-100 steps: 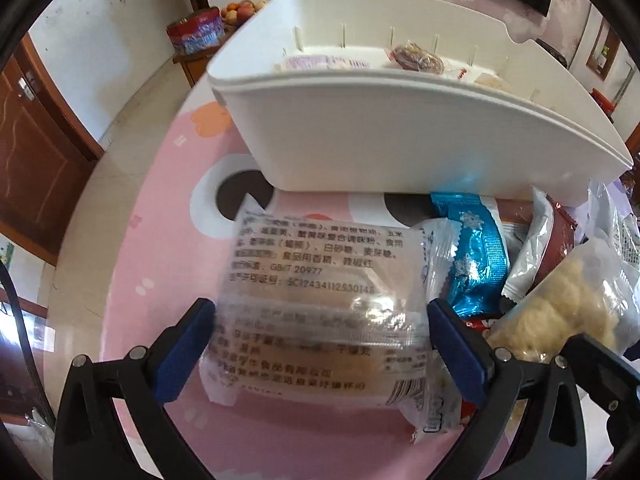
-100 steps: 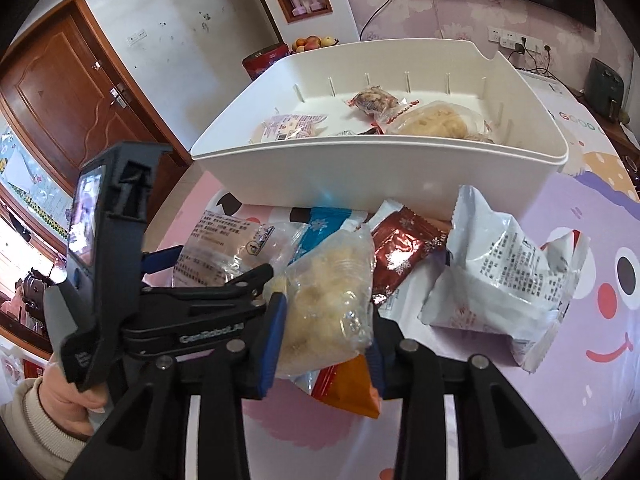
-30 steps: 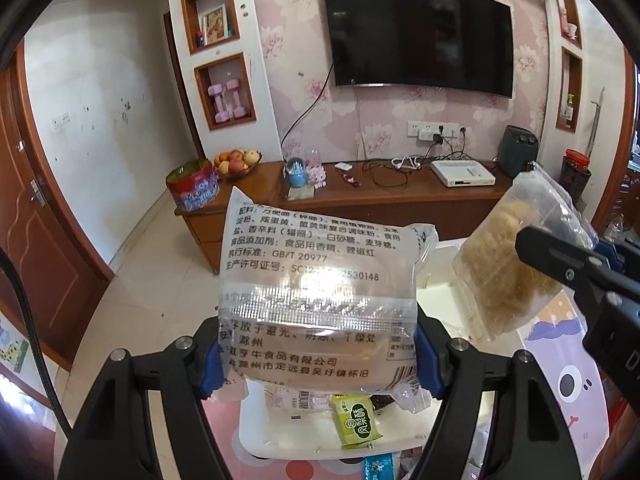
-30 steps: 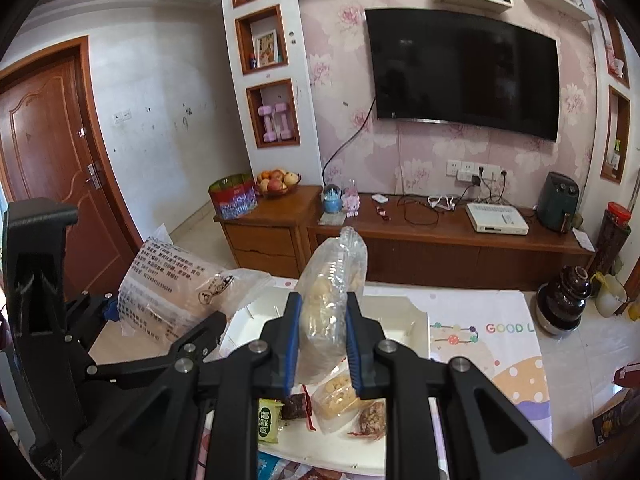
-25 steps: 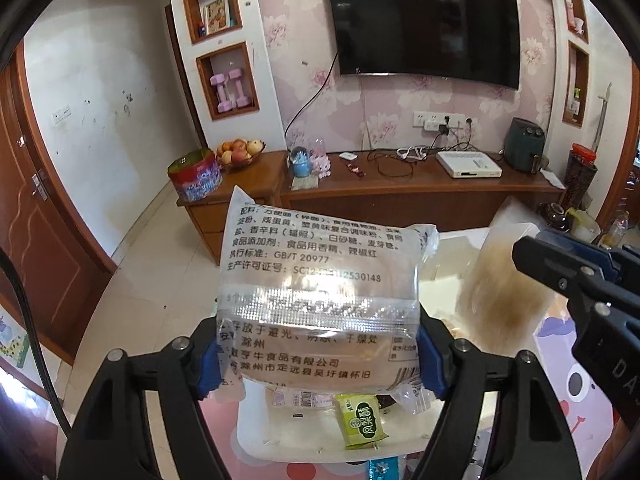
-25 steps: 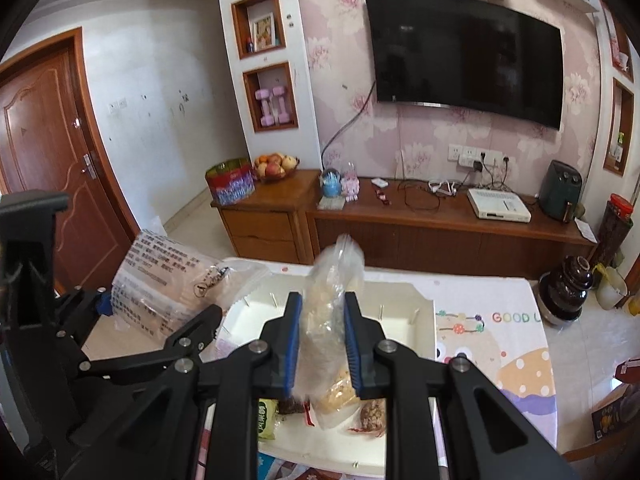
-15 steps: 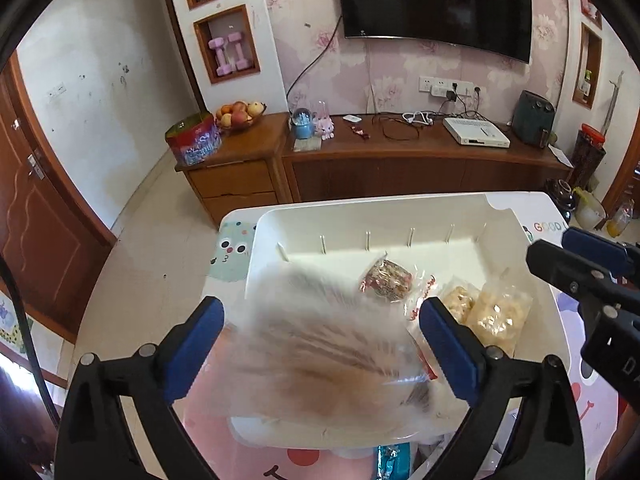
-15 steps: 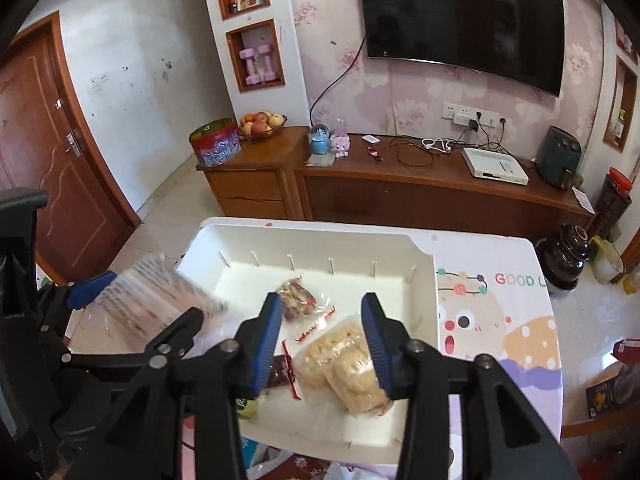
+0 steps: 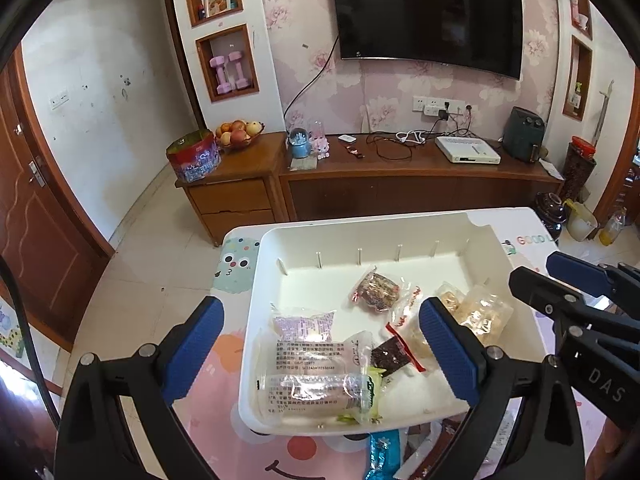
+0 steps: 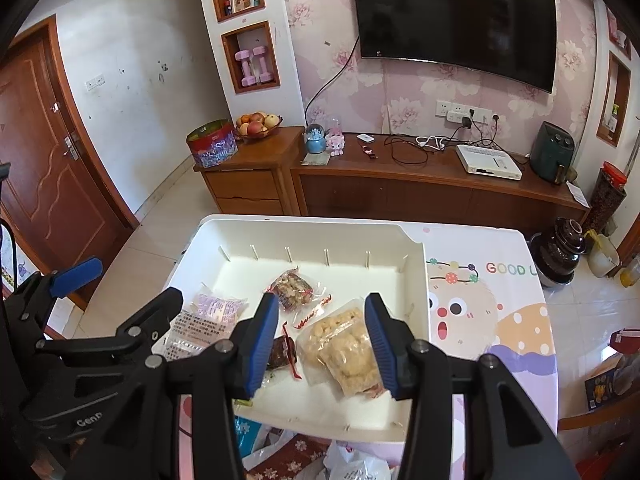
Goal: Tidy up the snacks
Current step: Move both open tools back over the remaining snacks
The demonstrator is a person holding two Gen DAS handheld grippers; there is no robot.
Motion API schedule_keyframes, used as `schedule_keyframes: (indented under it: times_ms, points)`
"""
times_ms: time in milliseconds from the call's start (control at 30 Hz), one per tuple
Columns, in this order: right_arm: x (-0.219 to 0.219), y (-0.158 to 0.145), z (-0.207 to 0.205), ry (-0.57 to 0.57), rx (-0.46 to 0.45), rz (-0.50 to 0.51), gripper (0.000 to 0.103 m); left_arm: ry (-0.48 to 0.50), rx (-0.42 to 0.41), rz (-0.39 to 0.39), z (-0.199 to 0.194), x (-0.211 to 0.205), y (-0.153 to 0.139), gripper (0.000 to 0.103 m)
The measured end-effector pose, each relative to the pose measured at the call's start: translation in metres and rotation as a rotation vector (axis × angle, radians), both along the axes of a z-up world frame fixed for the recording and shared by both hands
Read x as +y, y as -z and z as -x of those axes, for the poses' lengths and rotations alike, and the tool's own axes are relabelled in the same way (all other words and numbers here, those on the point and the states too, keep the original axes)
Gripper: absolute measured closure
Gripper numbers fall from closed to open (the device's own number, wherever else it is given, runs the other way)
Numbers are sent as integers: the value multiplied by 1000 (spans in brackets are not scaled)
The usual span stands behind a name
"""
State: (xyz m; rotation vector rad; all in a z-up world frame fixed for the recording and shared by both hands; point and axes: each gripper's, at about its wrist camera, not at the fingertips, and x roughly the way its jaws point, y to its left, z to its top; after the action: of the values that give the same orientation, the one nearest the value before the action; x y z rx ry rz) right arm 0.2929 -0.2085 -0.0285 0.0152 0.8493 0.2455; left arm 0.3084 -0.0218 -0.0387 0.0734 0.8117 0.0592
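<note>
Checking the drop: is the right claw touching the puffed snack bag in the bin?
Apart. The right wrist view shows the right claw open above the puffed snack bag, which lies on the white bin floor.

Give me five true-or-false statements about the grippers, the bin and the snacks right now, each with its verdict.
1. The left gripper is open and holds nothing. True.
2. The right gripper is clamped on a snack bag. False: it is open, and the puffed-snack bag lies in the bin.
3. The white bin is empty. False: several packets lie inside.
4. The clear printed packet lies inside the bin. True.
5. A blue wrapper lies outside the bin. True.
</note>
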Motion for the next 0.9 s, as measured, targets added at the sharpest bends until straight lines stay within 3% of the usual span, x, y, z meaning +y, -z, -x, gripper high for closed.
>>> schedule_keyframes:
  times_ms: [433,900]
  points:
    - [-8,-32,36,7,-41,-9,57,28,-41,-15,42,-9,-35,5]
    - [-28,-58,107,-4,-81,-34,54,76,-88,0,121,-20,-62,5]
